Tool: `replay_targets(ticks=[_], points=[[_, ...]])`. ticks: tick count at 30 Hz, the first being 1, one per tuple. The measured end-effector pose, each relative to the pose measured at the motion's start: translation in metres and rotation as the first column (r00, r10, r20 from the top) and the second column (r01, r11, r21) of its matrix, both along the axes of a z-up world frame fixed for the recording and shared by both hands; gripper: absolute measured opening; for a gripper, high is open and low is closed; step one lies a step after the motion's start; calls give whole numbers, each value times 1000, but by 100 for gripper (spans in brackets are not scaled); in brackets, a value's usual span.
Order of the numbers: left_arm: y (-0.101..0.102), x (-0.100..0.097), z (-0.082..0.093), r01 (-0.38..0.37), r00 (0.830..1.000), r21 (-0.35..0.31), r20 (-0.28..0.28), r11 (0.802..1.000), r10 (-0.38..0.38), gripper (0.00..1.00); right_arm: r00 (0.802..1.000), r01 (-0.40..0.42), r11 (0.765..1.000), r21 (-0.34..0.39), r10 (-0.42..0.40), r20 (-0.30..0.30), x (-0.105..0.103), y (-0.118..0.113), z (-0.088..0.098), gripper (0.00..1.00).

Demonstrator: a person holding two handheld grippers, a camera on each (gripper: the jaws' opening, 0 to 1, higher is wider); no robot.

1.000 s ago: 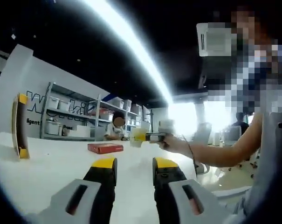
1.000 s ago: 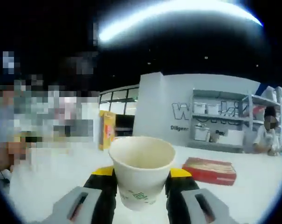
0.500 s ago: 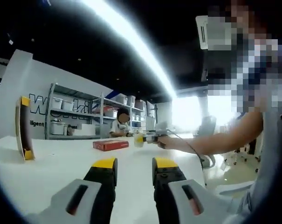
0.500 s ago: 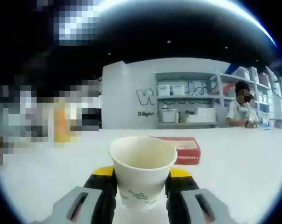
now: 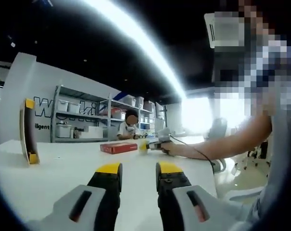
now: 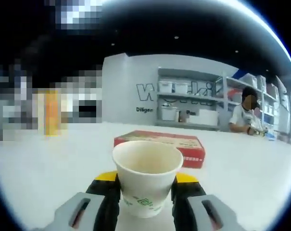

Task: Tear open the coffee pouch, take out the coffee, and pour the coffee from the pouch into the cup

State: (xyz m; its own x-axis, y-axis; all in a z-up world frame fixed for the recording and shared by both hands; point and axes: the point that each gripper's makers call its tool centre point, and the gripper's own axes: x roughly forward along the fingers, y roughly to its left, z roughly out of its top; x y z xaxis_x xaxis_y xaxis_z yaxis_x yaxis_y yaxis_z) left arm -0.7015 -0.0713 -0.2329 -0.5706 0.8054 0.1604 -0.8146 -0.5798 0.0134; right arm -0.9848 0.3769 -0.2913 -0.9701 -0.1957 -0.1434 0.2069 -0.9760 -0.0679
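White tabletop (image 6: 260, 178) spreads beyond the right gripper (image 6: 146, 187), which clamps the empty cup (image 6: 146, 180); squeezing harder may crush it. Left gripper (image 5: 138, 180) hangs released, holding nothing.

Right gripper view: cup (image 6: 147, 179) between jaws at 6 o'clock, flat box (image 6: 160, 147) just behind it on table (image 6: 49, 163), shelving (image 6: 193, 106) at 1 o'clock behind. Left gripper view: box (image 5: 118, 147) at 12, upright pouch (image 5: 28, 131) at 9, right gripper (image 5: 147, 144) w/ cup right of box.
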Motion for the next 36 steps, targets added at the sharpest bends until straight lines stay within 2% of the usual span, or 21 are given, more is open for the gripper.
replay_targets(ticks=[9, 15, 18, 21, 23, 25, 26, 28, 29, 31, 32, 34, 36], points=[[-2, -3, 2, -10, 1000, 11, -4, 1000, 10, 31, 1000, -10, 999, 32, 10, 6, 2, -2, -3, 46], [-3, -4, 5, -32, 999, 9, -34, 999, 32, 32, 1000, -28, 999, 32, 28, -2, 7, -2, 0, 58], [-2, -4, 5, -35, 999, 8, -37, 999, 35, 33, 1000, -20, 1000, 0, 20, -1, 15, 3, 2, 61], [-3, -4, 5, -40, 998, 8, -40, 999, 40, 33, 1000, -1, 996, -84, 2, 4, 37, 8, 10, 64], [-5, -5, 5, -50, 998, 6, -46, 999, 51, 35, 999, 9, 989, -148, -17, -51, 57, 11, 28, 66], [-8, -6, 6, -49, 998, 10, -48, 999, 50, 35, 996, -4, 979, -203, -15, -89, 83, 3, 43, 66], [-10, -6, 6, -46, 998, 15, -50, 999, 47, 35, 993, -18, 981, -194, -5, -119, 97, -6, 51, 65], [-10, -4, 10, -49, 996, 27, -70, 998, 50, 36, 990, -31, 986, -164, 8, -141, 121, -22, 57, 65], [-11, -5, 11, -50, 996, 36, -69, 998, 52, 36, 984, -39, 989, -142, 13, -176, 135, -33, 63, 64], [-11, -5, 13, -62, 995, 47, -78, 997, 66, 37, 975, -69, 993, -93, 47, -219, 163, -64, 68, 64], [-12, -5, 14, -65, 994, 52, -84, 996, 70, 38, 964, -94, 992, -89, 69, -255, 182, -87, 71, 64], [-12, -6, 14, -73, 993, 55, -84, 996, 77, 38, 939, -159, 982, -98, 120, -324, 206, -122, 76, 63], [-12, -7, 14, -83, 992, 52, -89, 995, 88, 39, 918, -220, 967, -127, 161, -362, 221, -151, 76, 63]])
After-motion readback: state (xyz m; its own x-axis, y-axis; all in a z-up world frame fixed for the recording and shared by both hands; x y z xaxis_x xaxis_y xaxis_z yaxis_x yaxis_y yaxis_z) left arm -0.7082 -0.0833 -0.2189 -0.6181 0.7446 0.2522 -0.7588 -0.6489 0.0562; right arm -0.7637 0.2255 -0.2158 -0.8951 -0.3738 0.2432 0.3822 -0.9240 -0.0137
